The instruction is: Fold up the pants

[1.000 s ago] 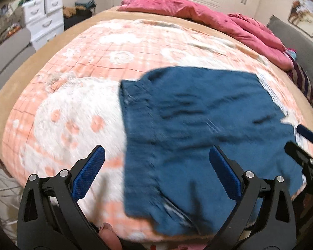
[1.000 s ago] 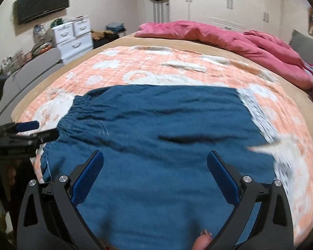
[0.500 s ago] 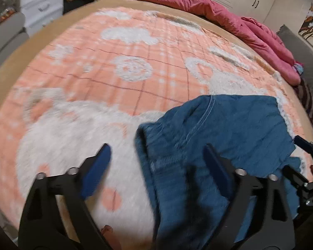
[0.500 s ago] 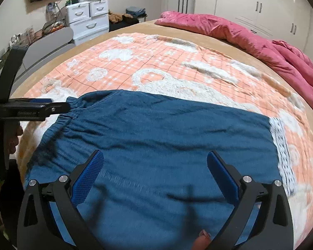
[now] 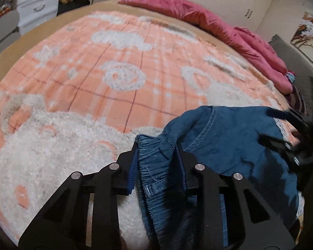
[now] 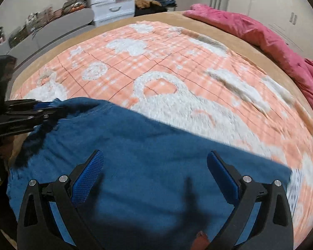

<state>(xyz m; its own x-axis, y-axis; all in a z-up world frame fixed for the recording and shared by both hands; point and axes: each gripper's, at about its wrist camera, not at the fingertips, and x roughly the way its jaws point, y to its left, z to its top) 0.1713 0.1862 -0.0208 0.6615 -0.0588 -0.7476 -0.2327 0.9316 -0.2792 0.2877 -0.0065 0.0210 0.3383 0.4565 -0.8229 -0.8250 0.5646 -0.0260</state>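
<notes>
L. gripper (image 5: 156,156), wide 0.5 s ago, now clamped on pants (image 6: 148,166) waistband; r. gripper (image 6: 155,173) jaws kept wide above the fabric.

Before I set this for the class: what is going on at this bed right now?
A person is folding blue pants on a bed covered by an orange and white blanket. The left tool is shut on the bunched waistband end. The right tool is open above the flat cloth, gripping nothing. A pink quilt lies along the far edge.
</notes>
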